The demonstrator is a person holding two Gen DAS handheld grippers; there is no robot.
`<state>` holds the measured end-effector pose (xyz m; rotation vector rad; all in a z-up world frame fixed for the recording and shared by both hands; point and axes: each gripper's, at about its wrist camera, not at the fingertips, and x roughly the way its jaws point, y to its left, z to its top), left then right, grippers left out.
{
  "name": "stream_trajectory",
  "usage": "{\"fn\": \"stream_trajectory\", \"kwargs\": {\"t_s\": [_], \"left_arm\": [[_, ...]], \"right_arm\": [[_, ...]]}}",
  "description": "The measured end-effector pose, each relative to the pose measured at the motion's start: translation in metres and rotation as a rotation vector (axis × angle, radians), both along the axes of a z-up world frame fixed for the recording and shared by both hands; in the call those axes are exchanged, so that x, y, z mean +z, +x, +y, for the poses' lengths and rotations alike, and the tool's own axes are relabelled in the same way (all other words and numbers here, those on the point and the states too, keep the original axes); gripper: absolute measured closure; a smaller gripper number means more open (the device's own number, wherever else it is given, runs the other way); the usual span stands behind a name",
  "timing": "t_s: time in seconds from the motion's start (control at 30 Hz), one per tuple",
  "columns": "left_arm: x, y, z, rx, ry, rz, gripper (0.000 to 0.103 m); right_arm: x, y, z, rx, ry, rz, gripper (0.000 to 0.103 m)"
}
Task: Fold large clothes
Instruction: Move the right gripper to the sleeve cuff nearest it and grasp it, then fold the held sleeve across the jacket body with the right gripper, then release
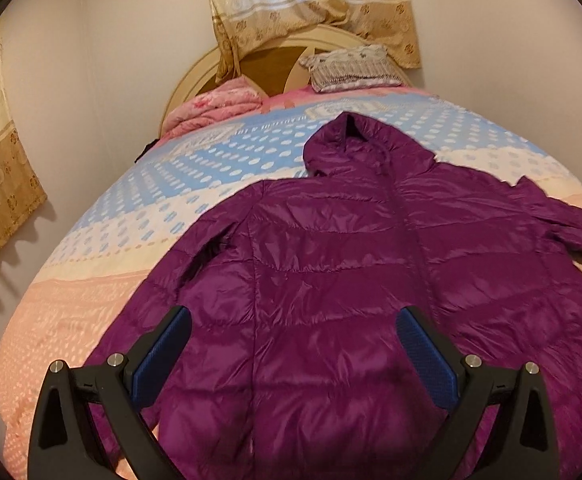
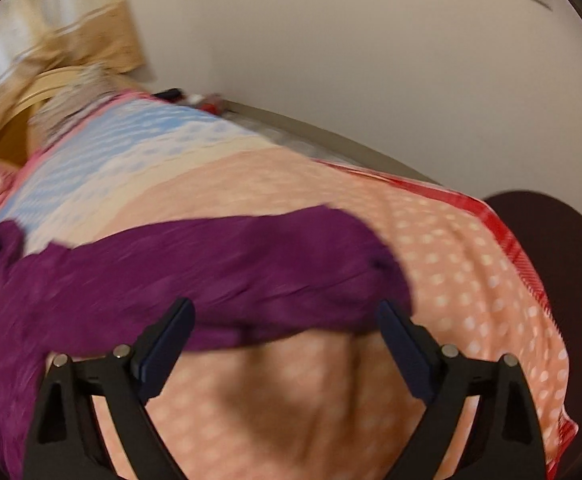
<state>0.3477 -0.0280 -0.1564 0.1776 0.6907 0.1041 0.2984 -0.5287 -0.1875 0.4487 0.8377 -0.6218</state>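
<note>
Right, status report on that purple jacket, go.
Left claw open, over jacket. Right claw open, at its sleeve. Jacket flat on bed, unfolded. Nothing in the way.

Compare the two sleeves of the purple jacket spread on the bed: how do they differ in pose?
In the left wrist view, the left-hand sleeve lies close along the jacket body, pointing toward the camera. The right-hand sleeve spreads outward, away from the body. Both are purple, quilted, and rest flat on the bedspread.

Jacket (image 1: 351, 260) on bed (image 1: 91, 280) (pillow (image 1: 355, 68) behind).
</note>
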Motion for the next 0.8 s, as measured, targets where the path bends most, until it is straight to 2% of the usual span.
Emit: {"fn": "stream_trajectory", "kwargs": {"t_s": [0.13,0.2,0.27,0.37,0.5,0.57,0.73,0.8], "left_arm": [[-0.015,0.023,0.000,0.008,0.020,0.026,0.001],[-0.021,0.033,0.002,0.011,0.028,0.043,0.001],[-0.026,0.041,0.006,0.018,0.035,0.060,0.001],[-0.025,0.047,0.014,0.028,0.033,0.065,0.001],[-0.016,0.048,0.026,0.033,0.024,0.045,0.001],[-0.009,0.048,0.033,0.038,0.024,0.031,0.001],[0.000,0.052,0.048,0.061,0.028,0.016,0.001],[0.002,0.055,0.054,0.073,0.028,0.017,0.001]], "right_arm": [[-0.009,0.005,-0.016,0.006,0.048,0.035,0.024],[-0.015,0.008,-0.021,0.020,0.058,0.059,0.045],[-0.019,0.014,-0.017,0.068,0.035,0.093,0.071],[-0.017,0.021,-0.012,0.093,0.036,0.097,0.085],[0.004,0.032,-0.003,0.126,-0.008,0.050,0.089],[0.024,0.038,0.010,0.161,-0.042,0.022,0.090],[0.077,0.060,0.063,0.274,-0.112,-0.070,0.091],[0.089,0.072,0.090,0.327,-0.140,-0.092,0.091]]}}
